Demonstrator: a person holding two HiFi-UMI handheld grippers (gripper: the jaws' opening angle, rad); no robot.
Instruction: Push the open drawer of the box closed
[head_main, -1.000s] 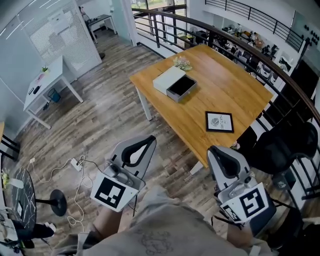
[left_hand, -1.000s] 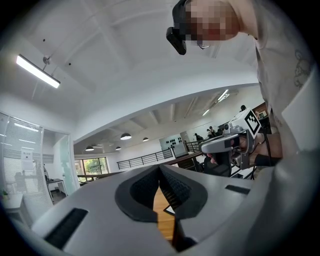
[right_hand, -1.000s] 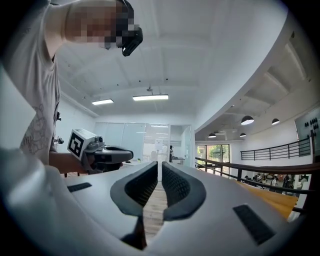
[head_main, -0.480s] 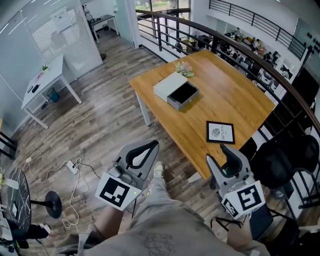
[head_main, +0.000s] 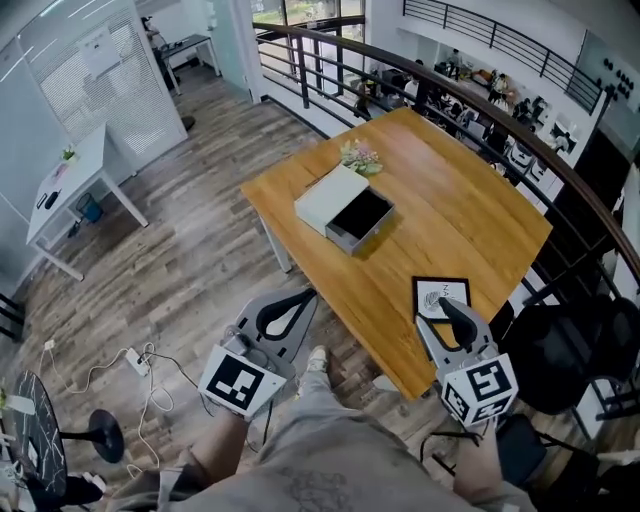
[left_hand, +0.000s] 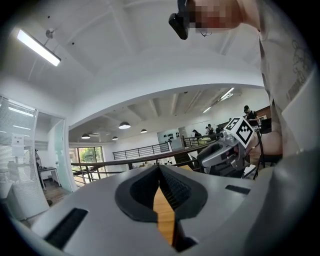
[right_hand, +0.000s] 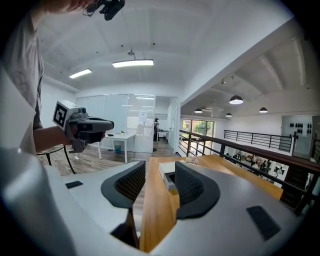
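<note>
A white box (head_main: 322, 195) lies on the wooden table (head_main: 470, 220), its dark drawer (head_main: 360, 216) pulled out toward the near right. Both grippers are held well short of it, at the near side of the table. My left gripper (head_main: 305, 296) hangs over the floor beside the table's edge, shut and empty. My right gripper (head_main: 447, 313) is over the near table edge, open with nothing between its fingers. In the right gripper view the box (right_hand: 167, 169) shows far off between the jaws of that gripper (right_hand: 160, 167). In the left gripper view only a strip of the table shows past the left gripper (left_hand: 160, 168).
A framed picture (head_main: 440, 295) lies on the table just ahead of the right gripper. A small bunch of flowers (head_main: 360, 155) sits behind the box. A black railing (head_main: 480, 90) runs along the far side. A black chair (head_main: 560, 345) stands right; a cable (head_main: 140, 360) lies on the floor left.
The person has walked closer to the table, so the box and the table are nearer. The right gripper's jaws went from shut to open. The left gripper stayed shut.
</note>
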